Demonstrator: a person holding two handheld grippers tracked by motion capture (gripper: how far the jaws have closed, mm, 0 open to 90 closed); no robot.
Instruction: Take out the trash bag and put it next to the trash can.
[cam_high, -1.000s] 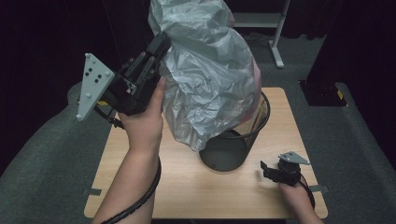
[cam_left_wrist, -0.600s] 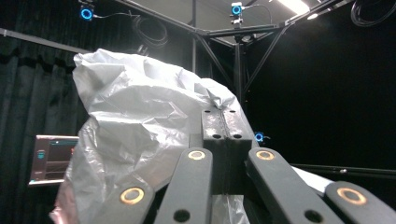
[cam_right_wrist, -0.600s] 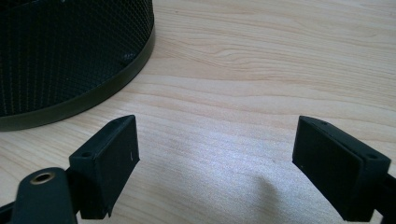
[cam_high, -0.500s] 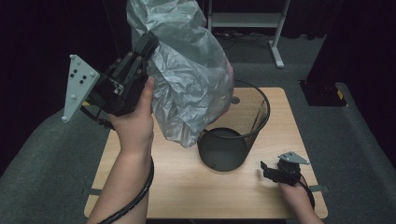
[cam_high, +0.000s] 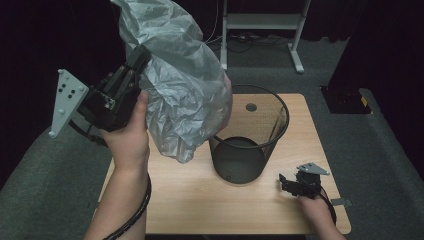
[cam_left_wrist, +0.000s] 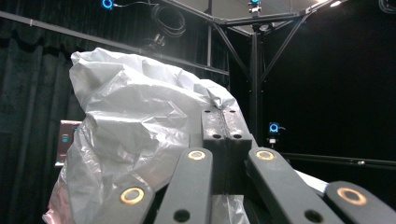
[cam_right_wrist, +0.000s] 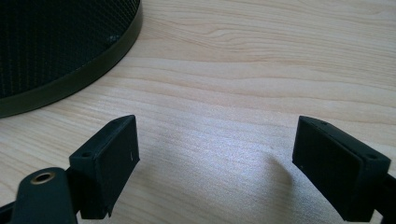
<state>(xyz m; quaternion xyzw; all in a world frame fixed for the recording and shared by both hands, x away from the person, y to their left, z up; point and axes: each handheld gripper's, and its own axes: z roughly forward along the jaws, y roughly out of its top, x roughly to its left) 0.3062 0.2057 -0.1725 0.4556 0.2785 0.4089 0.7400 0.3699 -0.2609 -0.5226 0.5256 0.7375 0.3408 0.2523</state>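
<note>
Bag (cam_high: 182, 95) is drifting left, clearing the mesh bin (cam_high: 250, 140) rim, left gripper (cam_left_wrist: 223, 135) pinching its plastic up high (liner coming out, looks like). Right gripper (cam_right_wrist: 215, 154) is resting spread, empty, on table (cam_high: 200, 210).

crinkled glossy plastic bag (cam_high: 182, 90), black mesh bin (cam_high: 250, 145)

One grey bag (cam_high: 180, 95), one mesh bin (cam_high: 250, 145).

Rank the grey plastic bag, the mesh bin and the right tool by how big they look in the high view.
1. grey plastic bag, though held up nearer the camera, which inflates it
2. mesh bin, looking not much smaller
3. right tool, clearly smallest
</note>
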